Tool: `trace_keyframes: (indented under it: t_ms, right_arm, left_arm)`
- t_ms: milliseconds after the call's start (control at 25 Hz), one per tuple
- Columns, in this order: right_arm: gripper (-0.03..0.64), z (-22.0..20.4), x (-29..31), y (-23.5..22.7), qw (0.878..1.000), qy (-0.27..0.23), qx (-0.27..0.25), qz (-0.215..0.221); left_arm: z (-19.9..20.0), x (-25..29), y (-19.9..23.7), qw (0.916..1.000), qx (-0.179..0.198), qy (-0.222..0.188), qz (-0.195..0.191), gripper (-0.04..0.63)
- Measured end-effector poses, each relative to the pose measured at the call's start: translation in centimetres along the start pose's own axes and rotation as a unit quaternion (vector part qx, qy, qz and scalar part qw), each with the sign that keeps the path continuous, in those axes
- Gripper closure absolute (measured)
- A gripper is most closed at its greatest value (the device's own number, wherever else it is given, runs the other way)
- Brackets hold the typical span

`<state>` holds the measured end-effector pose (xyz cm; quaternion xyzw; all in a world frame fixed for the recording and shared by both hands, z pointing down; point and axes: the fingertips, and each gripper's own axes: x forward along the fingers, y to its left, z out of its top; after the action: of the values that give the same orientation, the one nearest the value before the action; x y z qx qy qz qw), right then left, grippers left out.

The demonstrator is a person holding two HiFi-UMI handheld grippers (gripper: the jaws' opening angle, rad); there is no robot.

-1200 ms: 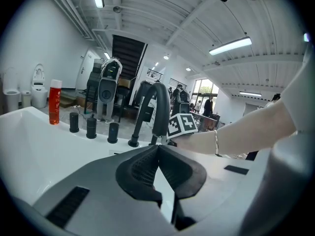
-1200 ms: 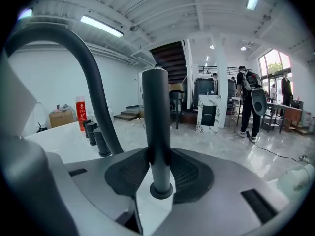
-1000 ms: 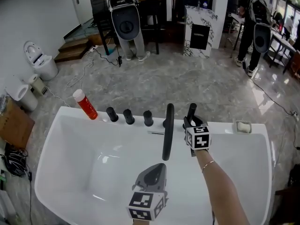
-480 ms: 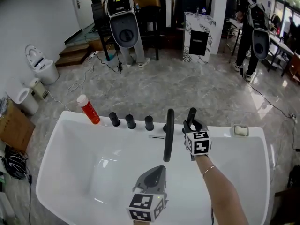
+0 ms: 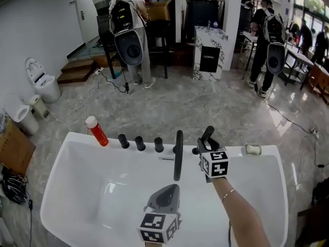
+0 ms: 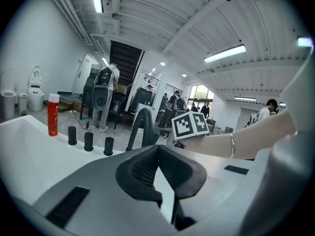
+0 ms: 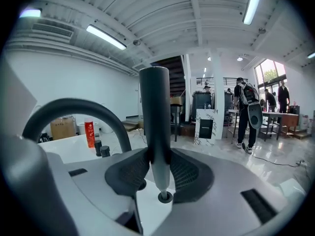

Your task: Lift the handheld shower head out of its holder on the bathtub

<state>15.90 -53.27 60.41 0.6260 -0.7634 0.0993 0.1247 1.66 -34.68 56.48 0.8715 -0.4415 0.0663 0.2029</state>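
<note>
**A:** Item one: right tool (image 7: pixel 160 167), set on the shower head (image 7: pixel 154 107). What handling did the step need?

**B:** In my judgement, a straight draw upward along the handle's own line. The grip should stay firm and not slide. There should be no sideways lean until the tapered foot was clear of the small dark ring (image 7: pixel 165 196) beneath it, apparently the holder. A hose probably trails below and would want slack.

**A:** State of that tool?

**B:** Part-spread, with both pads pinching the grey handle low down and the handle upright between them. The foot ended right at the ring on the bathtub (image 5: pixel 82 199) rim. Whether it was free of the ring could not be told.

**A:** Item two: left tool (image 6: pixel 156 156)?

**B:** Pads pressed together with nothing between them. It hung over the basin, touching nothing.

**A:** Surroundings?

**B:** Curved faucet spout (image 5: pixel 178 153) just beside the shower head, on its left. Three dark knobs (image 5: pixel 140 143) further left along the rim. Red bottle (image 5: pixel 97 131) at the far left end.
</note>
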Motion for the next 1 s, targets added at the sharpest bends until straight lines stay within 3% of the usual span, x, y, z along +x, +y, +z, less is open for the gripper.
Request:
trace_keyframes:
  t_ms: [1000]
  right_arm:
    - [0.483, 15.1, -18.9, 3.1, 0.998, -0.061, 0.011, 0.008]
  left_arm:
    - [10.0, -10.1, -6.5, 0.9989, 0.038, -0.024, -0.013, 0.575]
